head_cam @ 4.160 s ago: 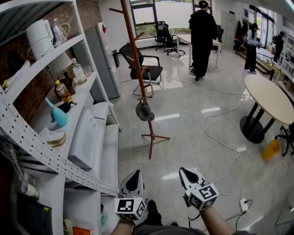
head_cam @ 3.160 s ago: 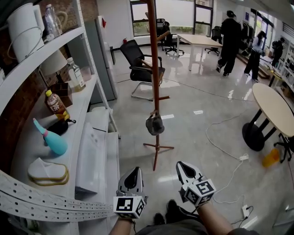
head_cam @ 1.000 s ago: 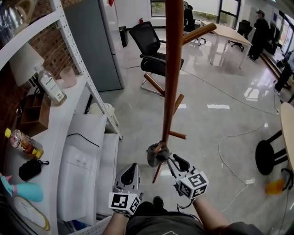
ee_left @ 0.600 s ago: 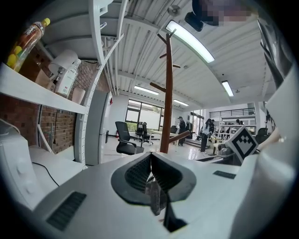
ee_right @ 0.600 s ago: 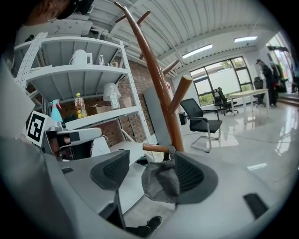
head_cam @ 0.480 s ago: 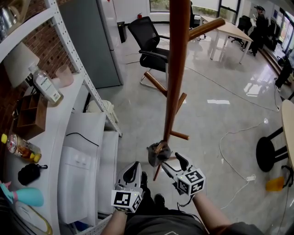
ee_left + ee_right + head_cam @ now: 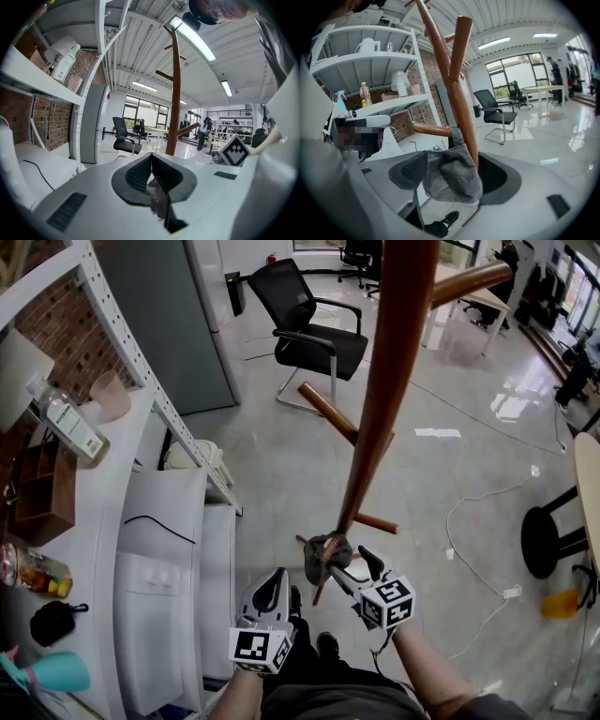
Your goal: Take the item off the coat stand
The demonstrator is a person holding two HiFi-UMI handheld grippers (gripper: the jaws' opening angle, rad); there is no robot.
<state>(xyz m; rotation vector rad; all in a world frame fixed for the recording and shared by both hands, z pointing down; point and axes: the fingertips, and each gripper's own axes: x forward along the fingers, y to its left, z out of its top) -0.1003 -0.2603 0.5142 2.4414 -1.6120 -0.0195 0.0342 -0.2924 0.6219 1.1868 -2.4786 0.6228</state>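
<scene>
The grey cap (image 7: 325,555) hangs by its strap from a low peg (image 7: 433,130) of the wooden coat stand (image 7: 386,381). We have our right hand-held gripper (image 7: 346,564) around it, jaws opening, the cap between them with neither pad pressing on it. Our left hand-held gripper (image 7: 275,579) sits lower, jaws pressed together on nothing. The stand rises from a glossy grey floor (image 7: 272,456). A black office chair (image 7: 314,338) stands beyond, white shelves (image 7: 141,465) run along the left, and a cable (image 7: 469,512) trails on the right.
</scene>
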